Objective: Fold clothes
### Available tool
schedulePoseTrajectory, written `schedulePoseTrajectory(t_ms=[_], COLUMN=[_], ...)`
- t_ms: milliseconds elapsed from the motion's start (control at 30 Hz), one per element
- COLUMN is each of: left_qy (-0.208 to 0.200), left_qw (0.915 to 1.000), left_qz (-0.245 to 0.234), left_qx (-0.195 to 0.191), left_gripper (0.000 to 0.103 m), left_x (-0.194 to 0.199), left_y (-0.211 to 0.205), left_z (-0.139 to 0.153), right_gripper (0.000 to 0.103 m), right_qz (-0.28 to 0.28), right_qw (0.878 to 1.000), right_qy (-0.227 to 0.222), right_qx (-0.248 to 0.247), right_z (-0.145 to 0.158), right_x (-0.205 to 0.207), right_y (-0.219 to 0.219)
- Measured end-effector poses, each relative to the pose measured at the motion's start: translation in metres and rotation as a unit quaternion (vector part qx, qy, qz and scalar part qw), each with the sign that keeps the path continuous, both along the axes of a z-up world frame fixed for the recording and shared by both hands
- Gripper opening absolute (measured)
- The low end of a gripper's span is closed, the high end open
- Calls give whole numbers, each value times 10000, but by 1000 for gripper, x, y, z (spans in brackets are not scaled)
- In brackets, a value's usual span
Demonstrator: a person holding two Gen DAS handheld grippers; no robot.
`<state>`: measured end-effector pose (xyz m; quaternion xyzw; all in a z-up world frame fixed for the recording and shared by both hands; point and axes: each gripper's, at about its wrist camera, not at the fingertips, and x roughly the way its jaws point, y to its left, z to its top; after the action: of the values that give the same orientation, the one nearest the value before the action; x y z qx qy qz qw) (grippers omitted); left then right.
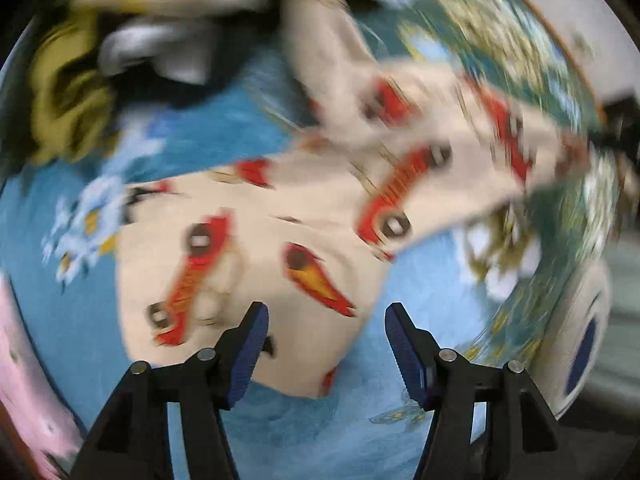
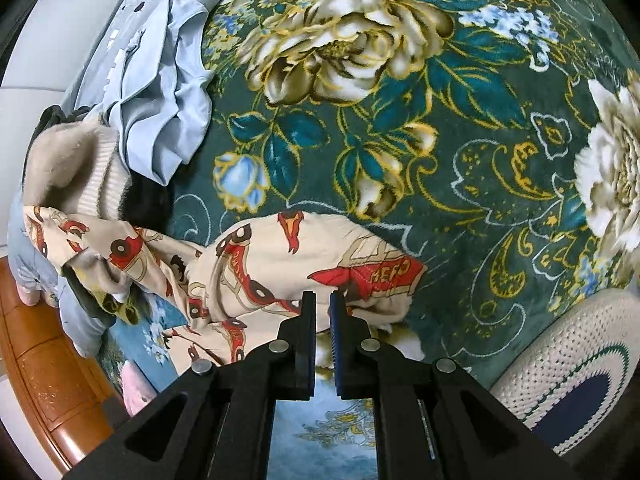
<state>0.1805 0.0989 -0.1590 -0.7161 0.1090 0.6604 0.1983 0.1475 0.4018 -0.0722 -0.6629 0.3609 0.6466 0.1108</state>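
Note:
A cream garment printed with red cars [image 1: 256, 248] lies crumpled on a blue floral blanket [image 1: 224, 128]; the left wrist view is blurred by motion. My left gripper [image 1: 326, 316] is open just above the garment's near edge, with nothing between its fingers. In the right wrist view the same garment [image 2: 280, 264] stretches from a pile at the left across the dark green floral blanket [image 2: 440, 160]. My right gripper [image 2: 322, 300] has its jaws almost together, pinching the garment's bunched near edge.
A light blue garment [image 2: 160, 92] and a fuzzy beige sweater [image 2: 72, 160] are piled at the left. A round knitted cushion [image 2: 568, 360] sits at the right. A wooden bed frame [image 2: 40, 360] runs along the lower left. Olive-yellow cloth [image 1: 64, 92] lies far left.

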Motion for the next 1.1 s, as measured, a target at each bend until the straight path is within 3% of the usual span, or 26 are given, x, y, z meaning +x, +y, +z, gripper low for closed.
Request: schedulePoseTrajectory(t_ms=[67, 133, 200, 233, 267, 367, 467, 533, 567, 633, 767, 833, 933, 1033, 1100], left_qy=[-121, -51, 91, 141, 178, 328, 596, 693, 756, 986, 1212, 1266, 1178, 671, 404], left_qw=[9989, 9959, 9942, 9946, 9959, 9988, 9943, 9796, 9679, 9376, 8674, 8468, 8319, 8268, 8186], left_qz=[-410, -766, -909, -857, -713, -118, 868, 1882, 2382, 3310, 4802, 5151, 5423, 5576, 5711], left_qx=[-208, -474, -561, -577, -529, -354, -168, 114, 262, 406, 481, 412, 7, -319, -462], left_gripper=[65, 56, 17, 13, 7, 5, 4, 4, 4, 4, 4, 4, 4, 5, 7], left_x=[10, 17, 19, 18, 14, 1, -16, -25, -28, -31, -26, -17, 1, 15, 22], left_y=[16, 25, 25, 20, 12, -22, -78, -128, -154, -204, -297, -321, -347, -365, -369], left_z=[-15, -22, -20, -17, -13, 6, 36, 56, 65, 81, 92, 92, 79, 48, 35], right_gripper=[7, 7, 7, 7, 7, 7, 7, 7, 7, 7, 7, 7, 7, 7, 7], right_qz=[-12, -11, 3, 16, 14, -7, 49, 45, 24, -28, -136, -182, -380, -818, -1070], right_qw=[10000, 10000, 9999, 9999, 9999, 9998, 9998, 9998, 9998, 9997, 9995, 9993, 9983, 9943, 9906], right_qy=[-59, -84, -107, -128, -146, -170, -170, -189, -205, -230, -270, -294, -330, -363, -431], right_qx=[19, 18, 17, 14, 6, -50, -52, -31, -23, -14, -99, -150, -278, -577, -729], right_z=[-1, -3, -5, -6, -7, -11, -11, -12, -13, -14, -17, -19, -26, -37, -44], right_x=[0, 1, 1, 2, 2, 3, 4, 5, 6, 7, 11, 13, 14, 13, 12], right_y=[1, 1, 1, 0, 0, -1, -4, -3, -2, 0, 1, 0, -1, -1, -2])
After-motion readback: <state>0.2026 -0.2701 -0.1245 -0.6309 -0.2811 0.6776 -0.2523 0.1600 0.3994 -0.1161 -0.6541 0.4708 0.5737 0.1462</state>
